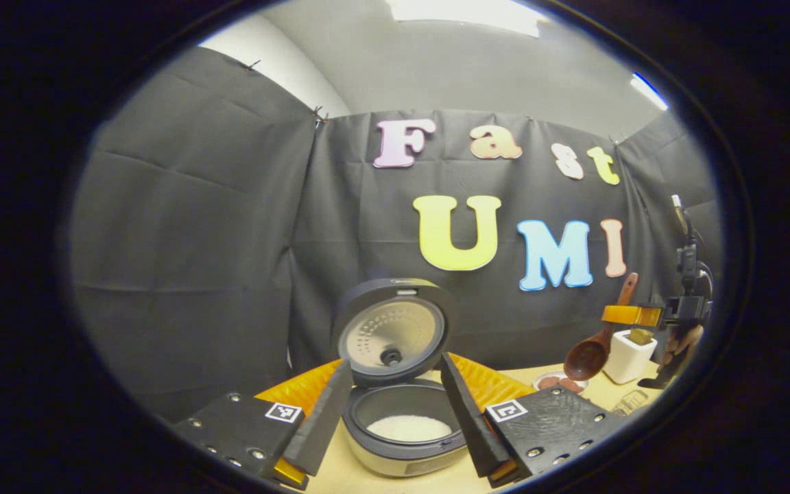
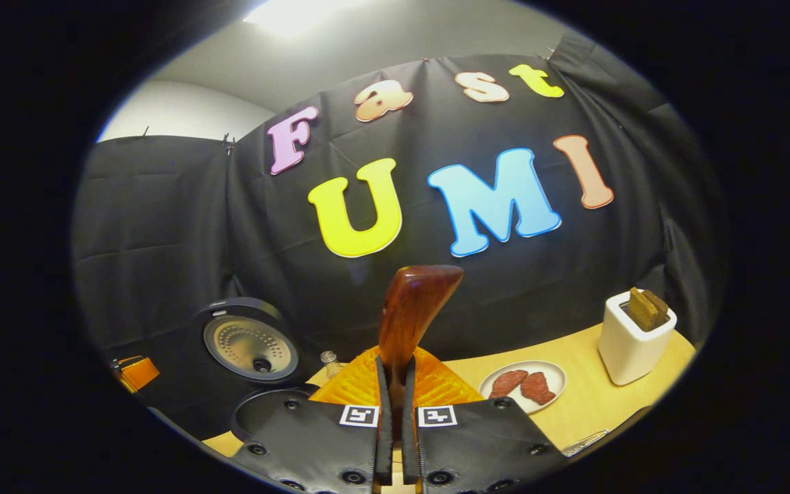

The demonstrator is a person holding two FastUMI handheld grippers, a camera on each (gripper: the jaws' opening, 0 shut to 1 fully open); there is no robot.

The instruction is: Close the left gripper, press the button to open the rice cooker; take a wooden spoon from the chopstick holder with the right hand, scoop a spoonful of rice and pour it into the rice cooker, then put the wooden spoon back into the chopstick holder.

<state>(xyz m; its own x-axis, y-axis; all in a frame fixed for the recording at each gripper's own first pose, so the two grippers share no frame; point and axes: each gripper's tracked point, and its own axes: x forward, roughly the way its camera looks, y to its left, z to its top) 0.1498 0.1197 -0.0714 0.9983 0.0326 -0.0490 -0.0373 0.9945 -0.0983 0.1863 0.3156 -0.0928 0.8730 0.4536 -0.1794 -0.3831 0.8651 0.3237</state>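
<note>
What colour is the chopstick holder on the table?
White. The chopstick holder shows best in the right gripper view, standing on the table near the plate.

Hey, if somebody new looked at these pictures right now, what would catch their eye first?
Probably the rice cooker, its lid up and white rice in the pot, framed between the open left gripper fingers. Next, the wooden spoon held in the air by the right gripper, beside the white chopstick holder on the table's right side.

Staged kitchen booth, black cloth wall [image 1: 196, 240], rice cooker [image 1: 402, 425]
</note>
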